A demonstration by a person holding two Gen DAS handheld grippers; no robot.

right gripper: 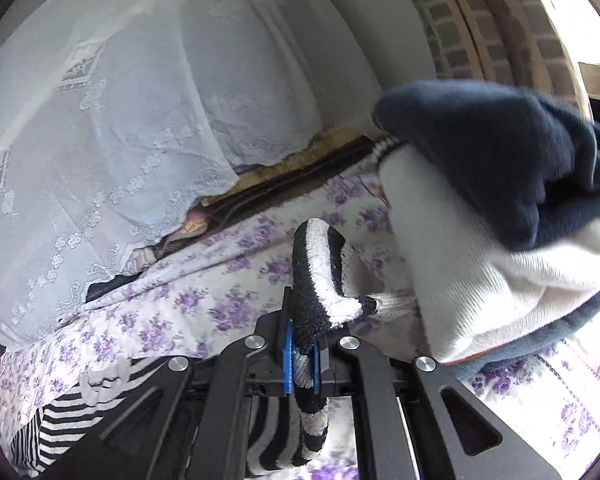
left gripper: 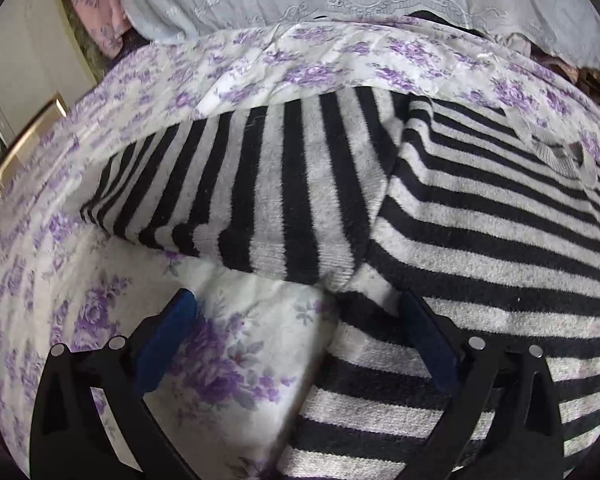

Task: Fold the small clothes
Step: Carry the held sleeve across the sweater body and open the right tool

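A fuzzy black-and-white striped sweater lies spread on the purple-flowered bedsheet, one sleeve folded across toward the left. My left gripper hovers just above the sweater's near edge, open, its blue pads wide apart with nothing gripped. In the right wrist view my right gripper is shut on a bunched striped part of the sweater, lifted off the bed; the rest of the fabric hangs down below the fingers.
A stack of navy and white garments sits on the bed to the right of my right gripper. A lace cloth drapes behind the bed. Pink flowered fabric and a brass handle lie at far left.
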